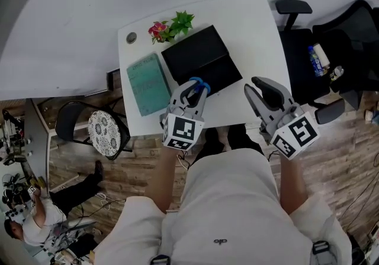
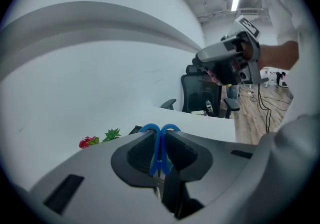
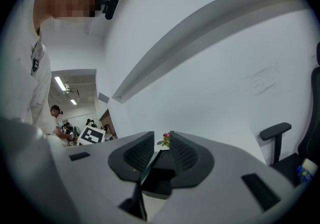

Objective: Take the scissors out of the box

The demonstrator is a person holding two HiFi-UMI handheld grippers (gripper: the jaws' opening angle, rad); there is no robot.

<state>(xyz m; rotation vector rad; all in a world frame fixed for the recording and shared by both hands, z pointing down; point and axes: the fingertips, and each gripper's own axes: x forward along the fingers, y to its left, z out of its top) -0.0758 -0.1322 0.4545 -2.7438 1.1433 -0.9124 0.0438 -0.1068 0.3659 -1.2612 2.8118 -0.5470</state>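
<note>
My left gripper (image 1: 194, 91) is shut on the blue-handled scissors (image 1: 203, 85), lifted above the table's near edge in front of the open black box (image 1: 201, 59). In the left gripper view the blue handle loops (image 2: 160, 130) stick up between the pads of the left gripper (image 2: 159, 142), and the blades are hidden below. My right gripper (image 1: 253, 85) hangs to the right of the box, open and empty. The right gripper view shows the right gripper (image 3: 160, 140) with a gap between its jaws, and the black box (image 3: 162, 170) lies beyond them.
A teal book-like lid (image 1: 148, 83) lies left of the box on the white table (image 1: 254, 32). A small flower plant (image 1: 172, 26) stands at the back. A black office chair (image 1: 314, 56) is on the right, and a chair with a patterned cushion (image 1: 106, 130) on the left.
</note>
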